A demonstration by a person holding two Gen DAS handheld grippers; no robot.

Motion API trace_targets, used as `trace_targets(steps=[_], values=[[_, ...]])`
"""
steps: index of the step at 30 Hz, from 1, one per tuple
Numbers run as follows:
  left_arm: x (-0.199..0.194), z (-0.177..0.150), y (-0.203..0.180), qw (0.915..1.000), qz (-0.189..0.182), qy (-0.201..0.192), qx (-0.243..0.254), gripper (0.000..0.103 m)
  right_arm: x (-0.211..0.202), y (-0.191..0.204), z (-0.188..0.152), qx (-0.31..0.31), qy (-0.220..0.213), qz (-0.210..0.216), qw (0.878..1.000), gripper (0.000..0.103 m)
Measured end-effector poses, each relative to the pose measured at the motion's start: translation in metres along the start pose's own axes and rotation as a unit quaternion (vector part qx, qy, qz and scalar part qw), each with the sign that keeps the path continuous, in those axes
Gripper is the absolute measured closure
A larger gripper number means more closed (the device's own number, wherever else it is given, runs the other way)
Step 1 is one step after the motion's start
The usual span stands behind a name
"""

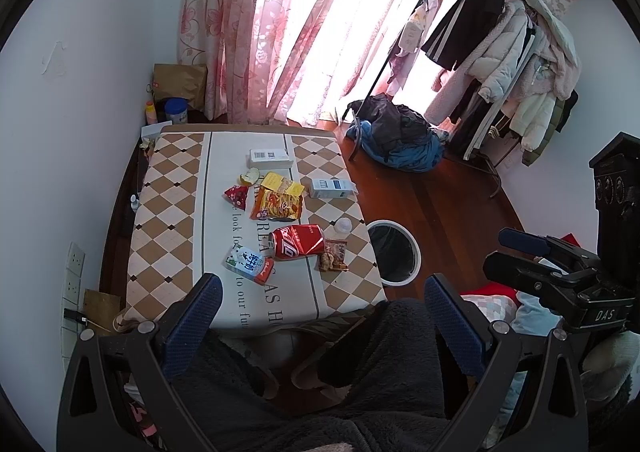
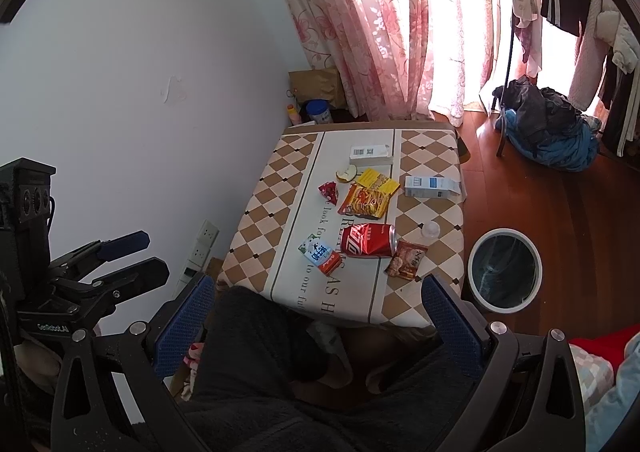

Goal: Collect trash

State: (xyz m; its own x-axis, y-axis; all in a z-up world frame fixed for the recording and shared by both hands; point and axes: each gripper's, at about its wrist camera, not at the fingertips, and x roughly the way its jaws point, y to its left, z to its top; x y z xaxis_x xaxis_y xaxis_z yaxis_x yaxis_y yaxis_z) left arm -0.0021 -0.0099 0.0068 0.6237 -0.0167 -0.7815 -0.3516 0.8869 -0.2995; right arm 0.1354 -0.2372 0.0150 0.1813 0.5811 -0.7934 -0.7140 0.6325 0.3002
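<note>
Hovering over the near edge of the bench (image 1: 172, 188), the left hand-held gripper (image 1: 322, 292) and right hand-held gripper (image 2: 318, 292) are both holding their jaws apart, empty. Trash is lying mid-bench: a can (image 1: 297, 241), carton (image 1: 249, 265) and wrappers (image 1: 277, 204). A bin (image 2: 505, 270) is standing on the floor just beside the bench.

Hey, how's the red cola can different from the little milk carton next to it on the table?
The cola can is red, round and dented, lying on its side; the milk carton is smaller, boxy, and mostly white and blue with a red end. The cola can lies across the table, while the milk carton lies at an angle. Both rest near the table's front edge, close together.
</note>
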Motion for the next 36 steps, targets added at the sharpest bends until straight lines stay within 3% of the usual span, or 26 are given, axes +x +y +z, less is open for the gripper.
trace_targets(steps=[8, 11, 17, 21, 26, 28, 31, 33, 36], values=[[0.003, 0.002, -0.002, 1.0, 0.006, -0.001, -0.001, 0.0, -0.001, -0.001, 0.001, 0.005, -0.003, 0.006, 1.0, 0.0], [0.013, 0.004, 0.001, 0.9997, 0.026, -0.002, -0.002, 0.0, 0.004, 0.0, 0.003, 0.018, -0.008, 0.005, 1.0, 0.0], [0.077, 0.005, 0.026, 0.99, 0.141, -0.003, -0.009, 0.0, 0.039, -0.04, 0.005, 0.105, -0.027, -0.028, 0.994, 0.0], [0.149, 0.002, 0.064, 0.9818, 0.175, 0.054, -0.052, 0.0, 0.099, -0.077, -0.002, 0.161, 0.0, -0.047, 0.986, 0.0], [0.238, -0.017, 0.121, 0.9617, 0.17, 0.143, -0.161, 0.001, 0.199, -0.123, -0.019, 0.194, 0.07, -0.082, 0.975, 0.0], [0.27, -0.028, 0.141, 0.948, 0.151, 0.174, -0.219, 0.001, 0.23, -0.135, -0.026, 0.198, 0.09, -0.095, 0.971, 0.001], [0.306, -0.039, 0.154, 0.9318, 0.125, 0.195, -0.279, 0.006, 0.273, -0.153, -0.031, 0.208, 0.109, -0.114, 0.965, 0.008], [0.327, -0.041, 0.157, 0.9243, 0.114, 0.203, -0.302, 0.019, 0.298, -0.163, -0.034, 0.213, 0.121, -0.12, 0.962, 0.018], [0.346, -0.041, 0.162, 0.913, 0.098, 0.212, -0.334, 0.021, 0.328, -0.17, -0.038, 0.211, 0.139, -0.128, 0.959, 0.023]])
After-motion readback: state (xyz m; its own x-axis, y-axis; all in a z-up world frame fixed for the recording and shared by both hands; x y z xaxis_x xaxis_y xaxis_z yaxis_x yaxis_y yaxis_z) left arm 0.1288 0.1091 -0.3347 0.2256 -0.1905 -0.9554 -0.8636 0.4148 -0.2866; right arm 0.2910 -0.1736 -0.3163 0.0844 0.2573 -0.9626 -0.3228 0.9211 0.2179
